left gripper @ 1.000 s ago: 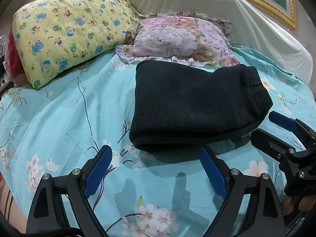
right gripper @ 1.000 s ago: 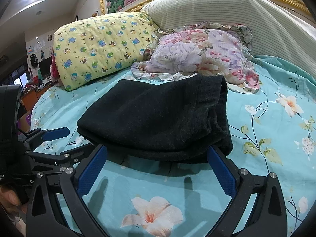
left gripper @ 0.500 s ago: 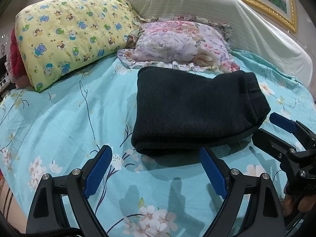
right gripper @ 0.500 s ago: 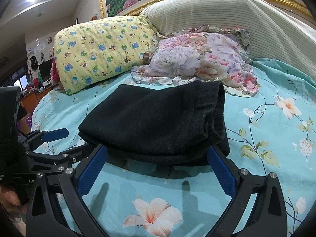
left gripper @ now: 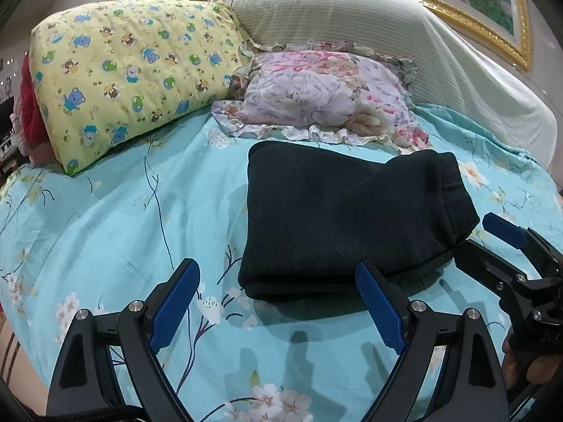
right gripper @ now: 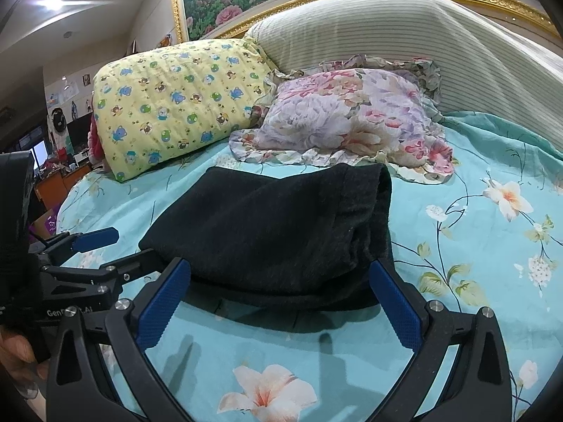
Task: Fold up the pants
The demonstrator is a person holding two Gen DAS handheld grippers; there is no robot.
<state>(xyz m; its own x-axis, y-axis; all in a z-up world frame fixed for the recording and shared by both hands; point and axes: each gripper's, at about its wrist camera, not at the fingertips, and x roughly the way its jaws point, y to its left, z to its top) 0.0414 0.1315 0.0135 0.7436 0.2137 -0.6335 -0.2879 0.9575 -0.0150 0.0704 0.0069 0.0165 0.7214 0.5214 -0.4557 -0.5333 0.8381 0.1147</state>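
Note:
Dark charcoal pants (left gripper: 345,218) lie folded into a thick rectangle on the turquoise flowered bedsheet (left gripper: 116,218), their cuffed end to the right. My left gripper (left gripper: 278,302) hovers open just short of the bundle's near left corner, holding nothing. In the right wrist view the same pants (right gripper: 274,232) fill the middle, and my right gripper (right gripper: 281,302) stands open at their near edge, its blue pads on either side without touching cloth. Each gripper shows at the side of the other's view: the right gripper (left gripper: 492,246), the left gripper (right gripper: 105,249).
A yellow bear-print pillow (left gripper: 130,66) and a frilled floral pillow (left gripper: 323,95) lie just behind the pants against the striped headboard (left gripper: 387,35). A person's fingers (left gripper: 527,372) hold the right gripper's handle. Room furniture (right gripper: 52,161) stands past the bed's left edge.
Both grippers have drawn back and risen a little from the folded pants, so the bundle sits slightly farther away. The pants have not moved, and both grippers stay open.

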